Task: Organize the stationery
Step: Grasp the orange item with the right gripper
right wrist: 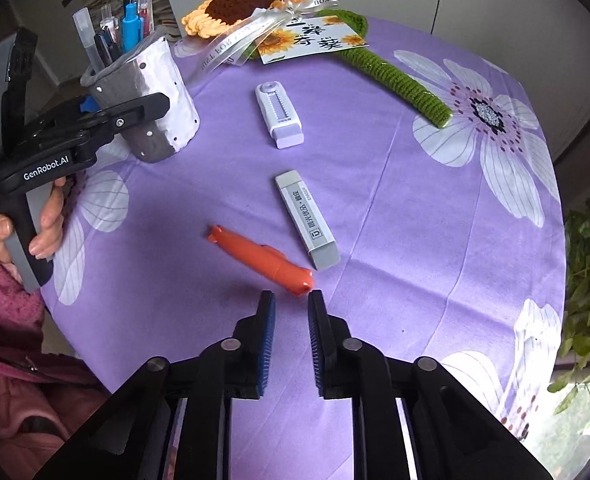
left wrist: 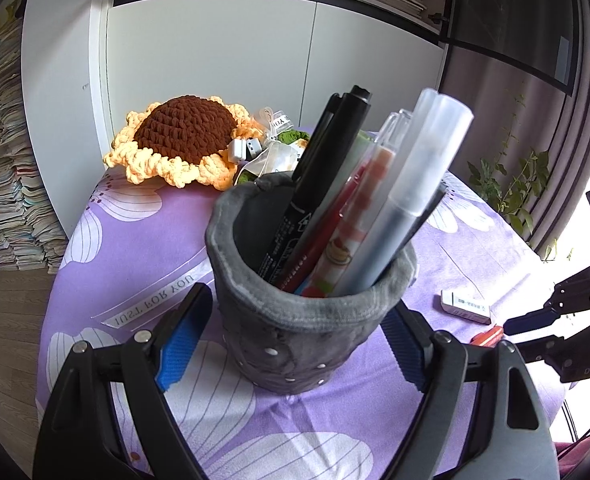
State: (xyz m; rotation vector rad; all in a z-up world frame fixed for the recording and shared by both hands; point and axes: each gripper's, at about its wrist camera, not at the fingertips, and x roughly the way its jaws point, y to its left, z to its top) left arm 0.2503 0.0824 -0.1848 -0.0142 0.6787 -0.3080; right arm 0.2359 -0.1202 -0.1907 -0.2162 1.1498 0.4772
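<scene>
A grey fabric pen holder (left wrist: 295, 340) with several pens (left wrist: 335, 200) stands upright on the purple flowered tablecloth (right wrist: 395, 200). My left gripper (left wrist: 299, 304) straddles its lower body. The left blue pad (left wrist: 183, 340) shows a slim gap, so the jaws stand open around it. In the right wrist view the holder (right wrist: 167, 112) sits far left, with a left finger (right wrist: 143, 106) across it. An orange pen (right wrist: 259, 258), a grey eraser (right wrist: 307, 220) and a white-and-lilac correction tape (right wrist: 279, 114) lie loose. My right gripper (right wrist: 291, 300) is slightly open and empty, just short of the orange pen's end.
A crochet sunflower (right wrist: 251, 0) with a green stem (right wrist: 399, 76), ribbon and card (right wrist: 315, 42) lies at the table's back. A hand in a pink sleeve (right wrist: 47, 220) holds the left gripper. Stacked books (left wrist: 3, 160) stand left, a plant (left wrist: 515, 184) right.
</scene>
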